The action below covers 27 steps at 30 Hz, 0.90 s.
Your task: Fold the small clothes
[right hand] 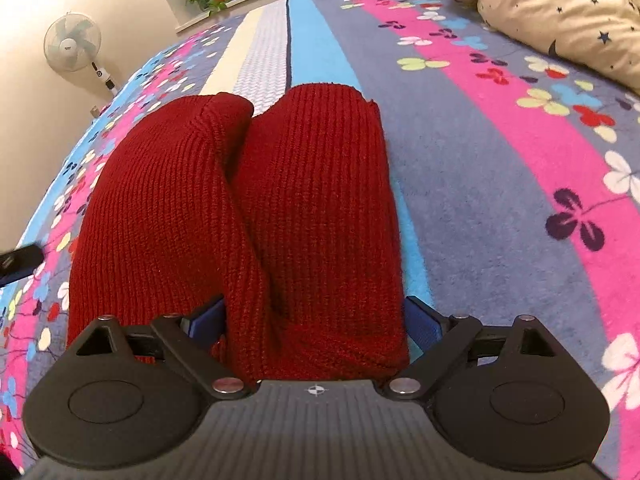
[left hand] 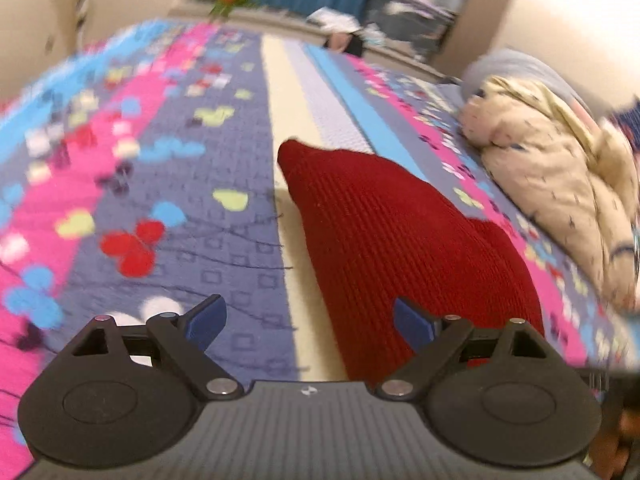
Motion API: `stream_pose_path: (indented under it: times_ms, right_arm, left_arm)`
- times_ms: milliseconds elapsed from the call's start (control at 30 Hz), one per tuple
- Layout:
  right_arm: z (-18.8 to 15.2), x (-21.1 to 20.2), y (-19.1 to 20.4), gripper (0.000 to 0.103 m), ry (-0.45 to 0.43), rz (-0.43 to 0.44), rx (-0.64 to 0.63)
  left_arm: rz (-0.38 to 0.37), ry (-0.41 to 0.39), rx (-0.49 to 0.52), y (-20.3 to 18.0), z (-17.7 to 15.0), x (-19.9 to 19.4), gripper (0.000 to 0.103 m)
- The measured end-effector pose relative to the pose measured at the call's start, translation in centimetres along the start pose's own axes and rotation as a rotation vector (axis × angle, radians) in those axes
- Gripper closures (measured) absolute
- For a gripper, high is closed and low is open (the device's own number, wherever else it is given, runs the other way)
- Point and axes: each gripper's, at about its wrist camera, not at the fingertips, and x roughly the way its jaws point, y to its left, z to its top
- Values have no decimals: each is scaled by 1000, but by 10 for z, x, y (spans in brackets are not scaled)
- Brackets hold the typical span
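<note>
Soft, light and floppy, the red knit garment (right hand: pixel 240 220) is lying doubled on the bed (right hand: pixel 480 200), best pinched at its near folded edge, while the right gripper (right hand: pixel 316 320) is straddling it with fingers apart and the left gripper (left hand: pixel 310 320) is hovering empty, fingers apart.

Dark red ribbed knit garment (right hand: pixel 240 216) lies folded lengthwise into two side-by-side rolls on the bed, its near end sitting right between the open right jaws.

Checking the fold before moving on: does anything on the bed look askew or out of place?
The dark red ribbed knit garment lies in two uneven lobes; its left fold bunches up, overlapping the right. A frayed nick shows at the top right edge. Nothing else stands out.
</note>
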Motion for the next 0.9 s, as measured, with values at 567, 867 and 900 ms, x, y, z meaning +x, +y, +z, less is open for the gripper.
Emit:
stream_pose_path:
  times_ms: [567, 867, 900]
  right_arm:
    - [7, 13, -7, 14, 22, 49, 81]
    - [4, 8, 1, 42, -18, 59, 108]
    - [5, 6, 2, 45, -23, 71, 113]
  left_arm:
    - [-346, 128, -535, 38, -2, 93, 12]
    - [-338, 102, -404, 21, 14, 65, 49]
    - [-334, 99, -392, 20, 15, 60, 49]
